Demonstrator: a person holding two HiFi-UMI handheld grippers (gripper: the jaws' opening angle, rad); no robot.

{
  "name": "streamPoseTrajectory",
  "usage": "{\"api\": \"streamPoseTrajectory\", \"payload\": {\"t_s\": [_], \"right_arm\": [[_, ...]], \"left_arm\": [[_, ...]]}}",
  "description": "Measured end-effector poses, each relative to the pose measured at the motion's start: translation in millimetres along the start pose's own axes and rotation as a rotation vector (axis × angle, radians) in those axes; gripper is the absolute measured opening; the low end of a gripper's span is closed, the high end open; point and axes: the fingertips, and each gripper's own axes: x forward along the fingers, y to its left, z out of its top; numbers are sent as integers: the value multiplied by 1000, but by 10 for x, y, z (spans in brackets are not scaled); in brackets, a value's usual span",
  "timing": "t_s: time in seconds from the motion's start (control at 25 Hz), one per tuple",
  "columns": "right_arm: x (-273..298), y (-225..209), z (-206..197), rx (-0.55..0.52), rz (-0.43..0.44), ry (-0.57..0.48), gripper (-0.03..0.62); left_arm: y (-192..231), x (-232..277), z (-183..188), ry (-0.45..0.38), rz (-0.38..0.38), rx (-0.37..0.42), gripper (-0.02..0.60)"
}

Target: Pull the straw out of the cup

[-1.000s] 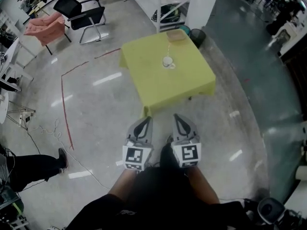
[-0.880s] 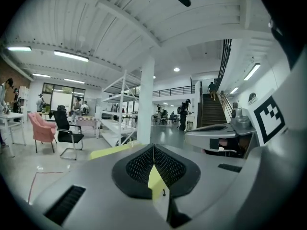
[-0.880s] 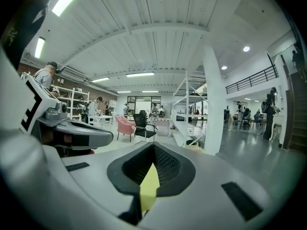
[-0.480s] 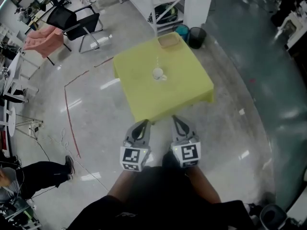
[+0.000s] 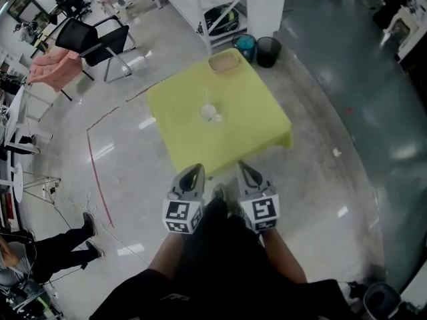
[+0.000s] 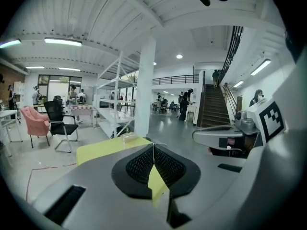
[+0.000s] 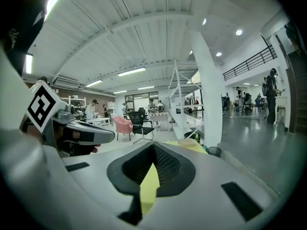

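Grey floor (image 5: 120, 172) underfoot; left gripper (image 5: 194, 171) and right gripper (image 5: 241, 168) side by side, fingers pressed together, empty. Ahead, yellow counter (image 5: 247, 132). Only the head view catches the white cup (image 5: 209, 113) mid-counter, straw (image 5: 207, 99) standing upright in it.

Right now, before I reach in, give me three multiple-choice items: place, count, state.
1. Where on the square yellow-green table is the small white cup? A) near edge B) around the middle C) far corner
2. How many round bins stand beyond the table's far corner? A) one B) two C) four
3. Both hand-held grippers are: A) shut, empty B) gripping something C) wide open
Answers: B, cup sits mid-tabletop; B, one teal bin, one black bin; A, left hand-held gripper and right hand-held gripper show jaws together, nothing between.
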Motion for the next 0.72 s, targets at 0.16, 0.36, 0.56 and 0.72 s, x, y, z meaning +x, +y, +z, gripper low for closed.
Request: {"api": "streamPoseTrajectory", "payload": {"t_s": [0.16,0.36,0.56,0.72], "right_arm": [[151,-28,-27,-2,1,19,16],[438,-166,-58,-20,6,71,17],[750,-344,-37,-22,-1,108,17],[1042,-441,-66,-11,-13,156,16]], "left_arm": [[149,207,-17,20,-6,-18,44],[363,568,12,33,-19,-46,44],[552,957,70,53,-46,-55,44],[755,1290,44,73,-74,-64,44]]}}
